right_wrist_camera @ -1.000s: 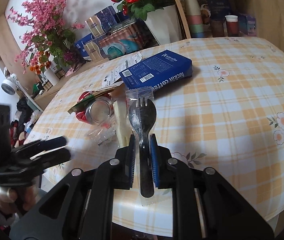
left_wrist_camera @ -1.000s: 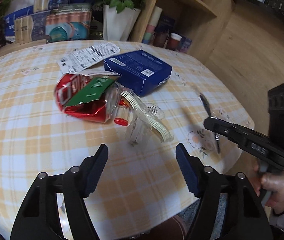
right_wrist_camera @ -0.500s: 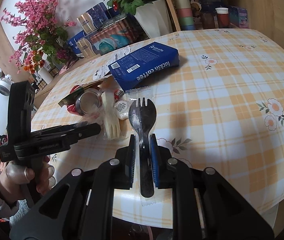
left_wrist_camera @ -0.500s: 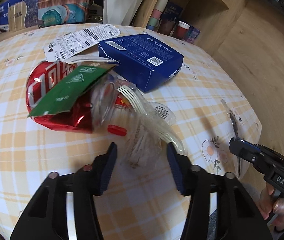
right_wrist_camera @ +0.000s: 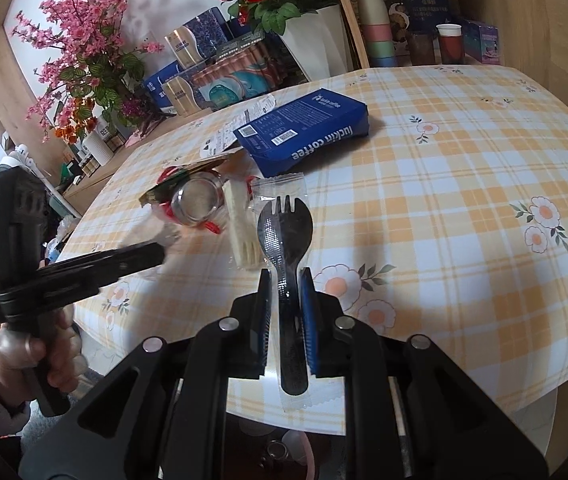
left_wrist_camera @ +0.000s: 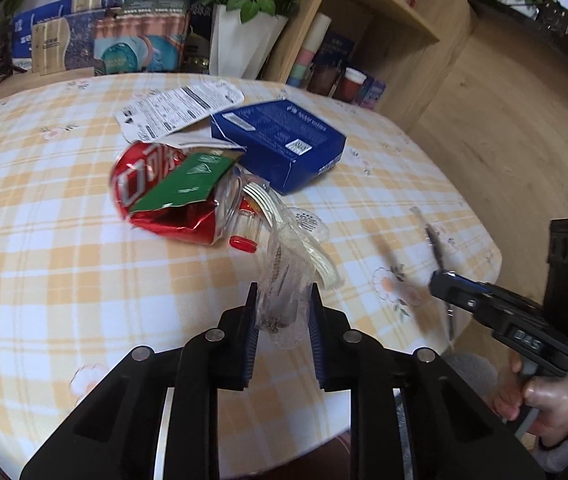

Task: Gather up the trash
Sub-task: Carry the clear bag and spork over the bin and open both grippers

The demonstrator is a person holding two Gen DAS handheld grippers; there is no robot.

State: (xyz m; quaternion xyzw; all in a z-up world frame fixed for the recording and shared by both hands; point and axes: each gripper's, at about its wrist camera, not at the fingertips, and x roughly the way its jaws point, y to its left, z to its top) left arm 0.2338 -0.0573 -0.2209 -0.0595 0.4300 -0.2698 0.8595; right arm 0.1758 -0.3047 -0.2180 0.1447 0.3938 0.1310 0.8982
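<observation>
A trash pile lies mid-table: a crushed red can (left_wrist_camera: pixel 156 196) with a green wrapper (left_wrist_camera: pixel 182 186) on it, a blue coffee box (left_wrist_camera: pixel 280 142), a white leaflet (left_wrist_camera: pixel 180 106), cream plastic forks (left_wrist_camera: pixel 292 232). My left gripper (left_wrist_camera: pixel 283 300) is shut on a clear crumpled plastic wrapper (left_wrist_camera: pixel 284 284) at the pile's near edge. My right gripper (right_wrist_camera: pixel 286 292) is shut on a black spork in a clear sleeve (right_wrist_camera: pixel 284 232), held above the table's edge. The can (right_wrist_camera: pixel 192 204), the box (right_wrist_camera: pixel 304 132) and the left gripper (right_wrist_camera: pixel 124 264) also show in the right wrist view.
The table has a yellow checked cloth (left_wrist_camera: pixel 64 280). Behind it stand a white flower pot (left_wrist_camera: pixel 240 44), boxed goods (left_wrist_camera: pixel 136 40) and a wooden shelf (left_wrist_camera: pixel 368 40) with cups. Pink blossom branches (right_wrist_camera: pixel 80 52) stand far left. The wooden floor (left_wrist_camera: pixel 504 140) lies right.
My left gripper moved in to the pile's near edge and closed on the clear wrapper. My right gripper kept its hold on the spork and shifted little.
</observation>
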